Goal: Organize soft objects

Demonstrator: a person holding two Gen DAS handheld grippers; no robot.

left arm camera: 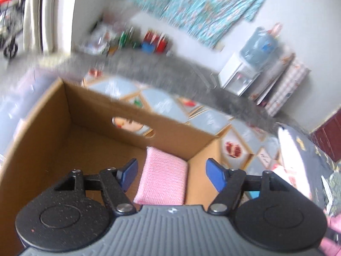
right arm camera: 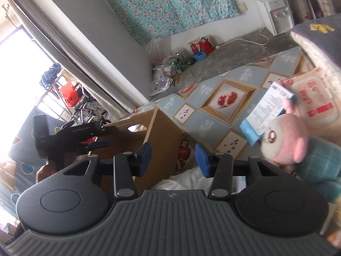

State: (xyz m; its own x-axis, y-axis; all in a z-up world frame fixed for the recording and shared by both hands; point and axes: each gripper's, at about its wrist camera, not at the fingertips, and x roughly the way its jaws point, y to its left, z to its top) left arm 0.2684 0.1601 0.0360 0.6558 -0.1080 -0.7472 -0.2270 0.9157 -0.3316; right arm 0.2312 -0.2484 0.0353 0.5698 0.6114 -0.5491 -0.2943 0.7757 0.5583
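Open cardboard box [left arm camera: 70, 115] filling the left-view centre, folded pink cloth [left arm camera: 163, 177] lying inside at lower centre. Left hand-held gripper [left arm camera: 171, 173] spread, empty, above the cloth. Right hand-held gripper [right arm camera: 173, 160] spread, empty; pink plush toy [right arm camera: 285, 138] at right edge. Likely between placements; next, reaching for the plush.

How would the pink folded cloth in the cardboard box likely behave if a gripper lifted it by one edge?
The pink cloth looks knitted and folded, so it would probably sag and unfold. It seems light for its size. Its ribbed surface should resist slipping from the pads.
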